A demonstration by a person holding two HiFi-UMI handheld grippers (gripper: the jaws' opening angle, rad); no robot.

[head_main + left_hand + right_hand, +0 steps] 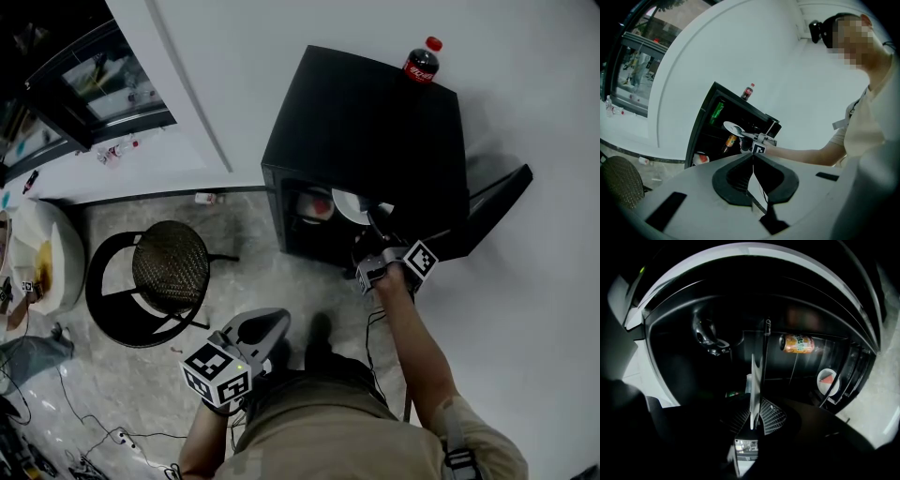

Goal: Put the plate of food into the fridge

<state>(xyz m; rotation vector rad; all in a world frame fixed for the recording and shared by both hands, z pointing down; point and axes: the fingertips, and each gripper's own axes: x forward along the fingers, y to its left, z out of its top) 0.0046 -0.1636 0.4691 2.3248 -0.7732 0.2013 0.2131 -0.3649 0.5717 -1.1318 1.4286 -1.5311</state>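
Note:
A black mini fridge [375,122] stands open against the white wall. My right gripper [373,240] is at its opening, shut on the rim of a white plate [354,206]. In the right gripper view the plate [755,376] shows edge-on between the jaws of the right gripper [754,411], inside the dark fridge interior. What lies on the plate is too small to tell. My left gripper [279,321] hangs low near the person's waist, shut and empty. In the left gripper view it [753,161] faces the fridge [708,136], the plate [732,127] and the right gripper [759,142].
The fridge door [492,206] swings open to the right. A cola bottle [422,61] stands on top. Inside are an orange can [797,343], a white dish with red food [828,380] and a green can [717,112]. A wicker stool [169,267] and floor cables [94,422] are left.

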